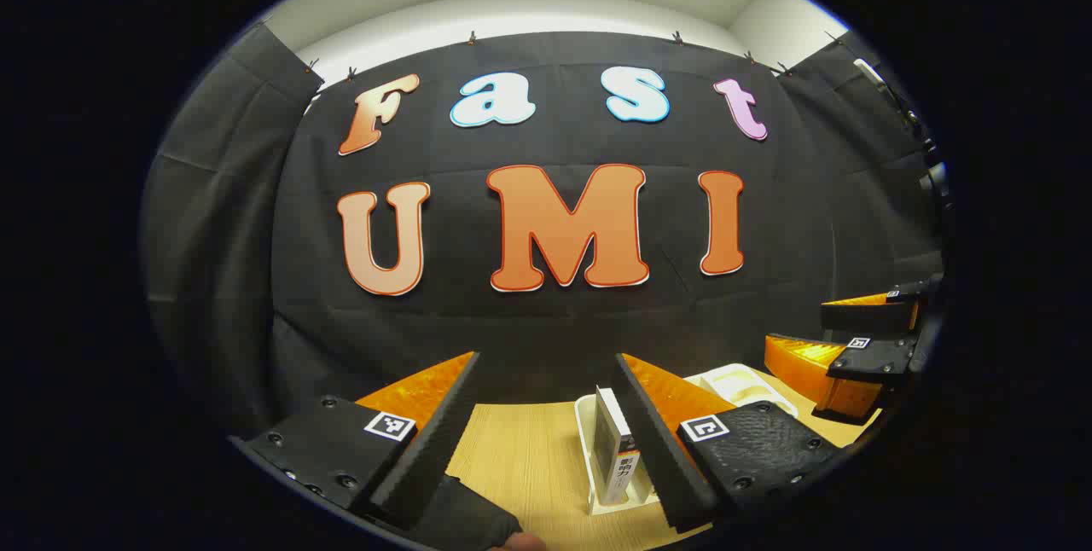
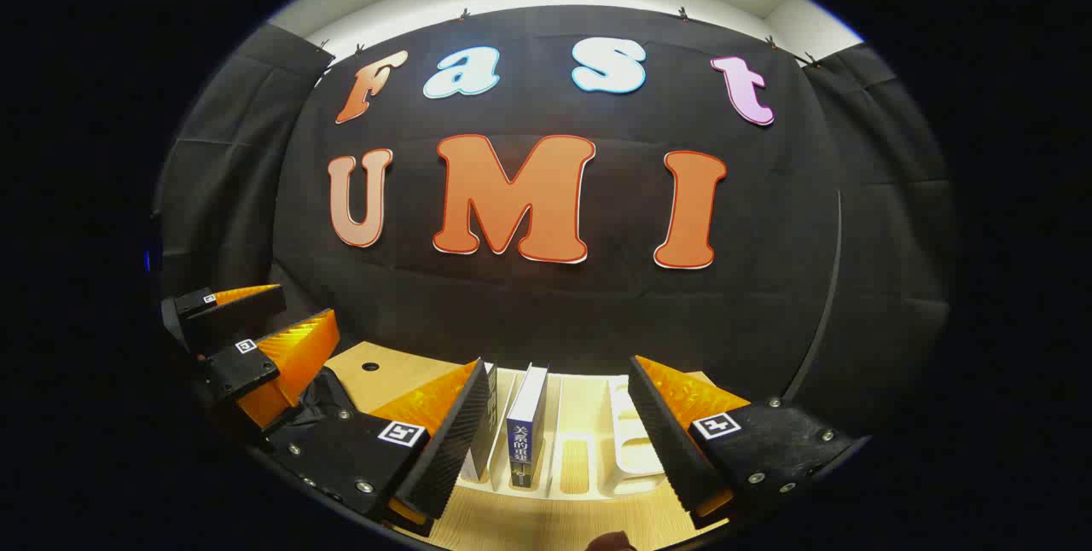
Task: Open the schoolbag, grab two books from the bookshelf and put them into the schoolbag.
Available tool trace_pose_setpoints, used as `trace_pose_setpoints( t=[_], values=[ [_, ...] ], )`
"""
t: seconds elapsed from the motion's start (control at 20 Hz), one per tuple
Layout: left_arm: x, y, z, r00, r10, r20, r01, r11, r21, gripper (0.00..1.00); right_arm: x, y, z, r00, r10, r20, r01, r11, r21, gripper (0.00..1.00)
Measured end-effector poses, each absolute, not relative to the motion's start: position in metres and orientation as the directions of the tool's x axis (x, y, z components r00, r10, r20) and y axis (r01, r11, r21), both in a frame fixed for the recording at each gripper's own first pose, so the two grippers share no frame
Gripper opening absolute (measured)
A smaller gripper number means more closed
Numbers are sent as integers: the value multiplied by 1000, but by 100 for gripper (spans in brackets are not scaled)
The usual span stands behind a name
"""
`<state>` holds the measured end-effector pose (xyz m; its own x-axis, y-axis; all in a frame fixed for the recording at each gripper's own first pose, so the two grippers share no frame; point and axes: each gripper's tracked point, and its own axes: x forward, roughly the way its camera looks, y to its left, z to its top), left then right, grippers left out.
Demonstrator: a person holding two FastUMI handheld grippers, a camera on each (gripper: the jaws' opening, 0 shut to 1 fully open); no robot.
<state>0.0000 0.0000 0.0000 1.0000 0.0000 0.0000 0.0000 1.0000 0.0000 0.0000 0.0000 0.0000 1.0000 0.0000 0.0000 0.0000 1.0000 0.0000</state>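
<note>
A: Where do the two grippers stand?

B: Both are held up over the wooden table (image 1: 529, 457) with jaws wide apart and nothing between them. The left gripper (image 1: 546, 440) looks toward the white book rack (image 1: 589, 449); one book (image 1: 616, 447) stands upright just inside its right jaw, farther off.

A: And the right gripper (image 2: 559, 440)?

B: It faces the rack (image 2: 627, 449) squarely. A blue-spined book (image 2: 526, 427) stands between its jaws, nearer the left one, and a second book (image 2: 482, 436) is partly hidden behind that left jaw. The books stand on edge in slots, likely so a jaw pair can close on one from above.

A: The schoolbag?

B: Probably the dark fabric (image 2: 311, 402) low beyond the right gripper's left jaw, though too little shows to tell whether it is open. The task looks barely begun
</note>
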Motion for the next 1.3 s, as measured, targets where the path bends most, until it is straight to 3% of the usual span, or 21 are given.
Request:
trace_pose_setpoints(
  t=[0.75, 1.3],
  values=[
    [-19, -8, -2, 1000, 1, 1, -1, 1000, -6, 97, -21, -9, -6, 1000, -8, 0, 8, 1000, 1, 98],
    [-28, 20, -76, 989, 44, -140, -16, 979, 201, 98, -17, -9, -16, 1000, -11, -21, 10, 1000, -30, 98]
  ],
)
